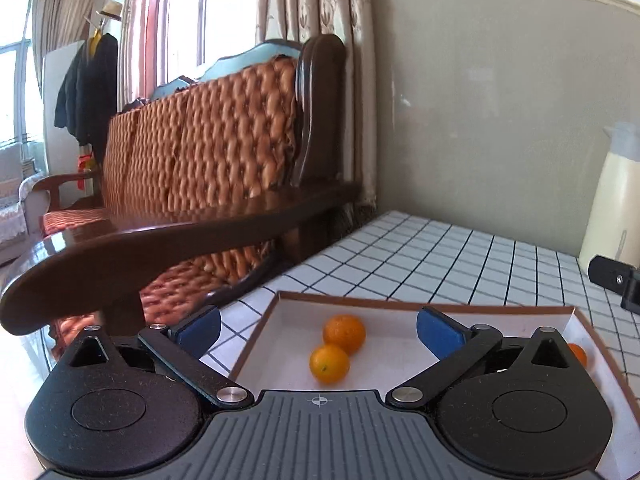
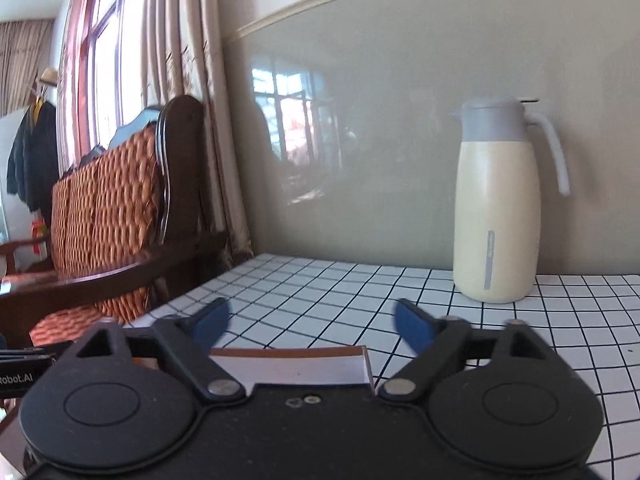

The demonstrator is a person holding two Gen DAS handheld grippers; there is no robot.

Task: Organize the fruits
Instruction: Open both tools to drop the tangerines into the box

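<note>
Orange and glossy, 2 small citrus fruits lie touching each other in a shallow white tray (image 1: 400,304) with a brown rim, which sits on the checked tabletop (image 1: 440,256) near its left edge, beside a wooden sofa (image 1: 224,136). The nearer fruit (image 1: 329,363) shows its stem dimple; the farther fruit (image 1: 344,334) sits just behind it toward the tray's back rim. A third orange fruit (image 1: 578,354) peeks out at the tray's right side, mostly hidden behind the tool.

The left tongs (image 1: 318,330) stand wide apart with nothing between the blue pads, and the 2 fruits lie just ahead of the gap. The right tongs (image 2: 312,322) are likewise spread and empty, hovering over the tray's far corner and bare tabletop, with a cream thermos jug (image 2: 496,216) standing well apart at the back edge by the wall.

These fruits look light and round, with firm but yielding peel, so I judge they would roll easily on the smooth tray floor and bruise under a hard squeeze. The safest hold would be across the widest middle, pads on opposite sides, closing gently. Since the pair touch, taking the nearer 1 first risks nudging its neighbour away.
</note>
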